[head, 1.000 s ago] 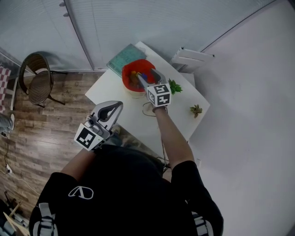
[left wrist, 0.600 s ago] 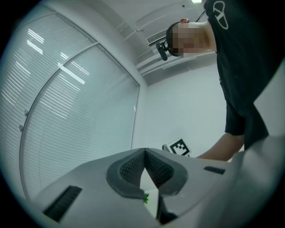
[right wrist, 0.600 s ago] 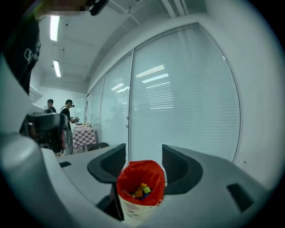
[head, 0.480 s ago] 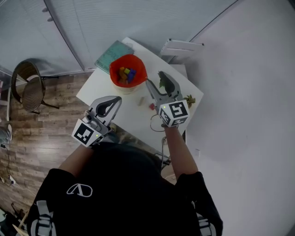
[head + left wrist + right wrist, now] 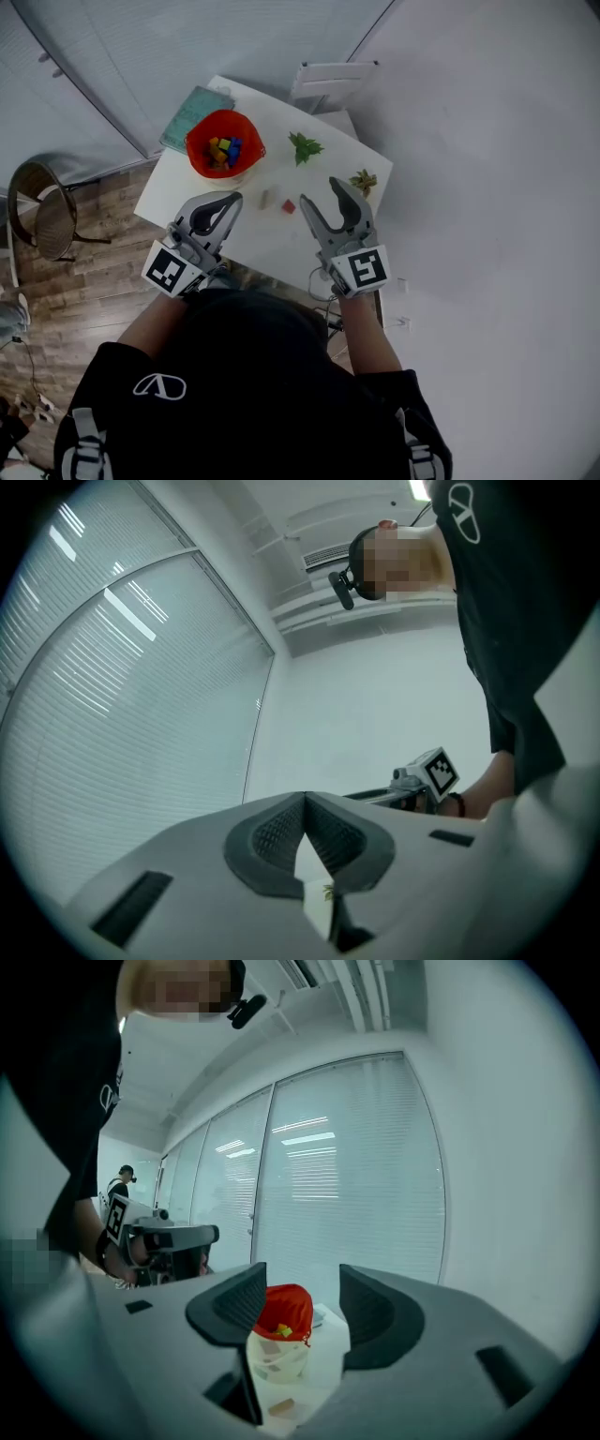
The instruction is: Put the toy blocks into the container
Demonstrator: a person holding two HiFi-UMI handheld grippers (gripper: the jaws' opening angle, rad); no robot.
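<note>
A red-topped container [image 5: 223, 153] stands at the table's far left with several coloured blocks inside. In the right gripper view the container [image 5: 284, 1314] shows as a white tub with a red top. A tan block [image 5: 265, 198] and a small red block [image 5: 289, 206] lie on the white table [image 5: 272, 244]. My right gripper [image 5: 323, 194] hovers over the table's near right part, open and empty, right of the red block. In its own view the right gripper [image 5: 302, 1299] frames the container, with the tan block [image 5: 279, 1408] below. My left gripper [image 5: 228, 199] is shut and empty at the near left edge.
Two small green plant toys [image 5: 305, 147] [image 5: 363, 180] sit at the table's right part. A teal book [image 5: 192, 112] lies behind the container. A white box [image 5: 333, 75] stands beyond the table, and a chair [image 5: 47, 206] is on the wooden floor to the left.
My right gripper has drawn back from over the red container to the near right of the table, jaws empty. The left gripper has shifted a little towards the table.
</note>
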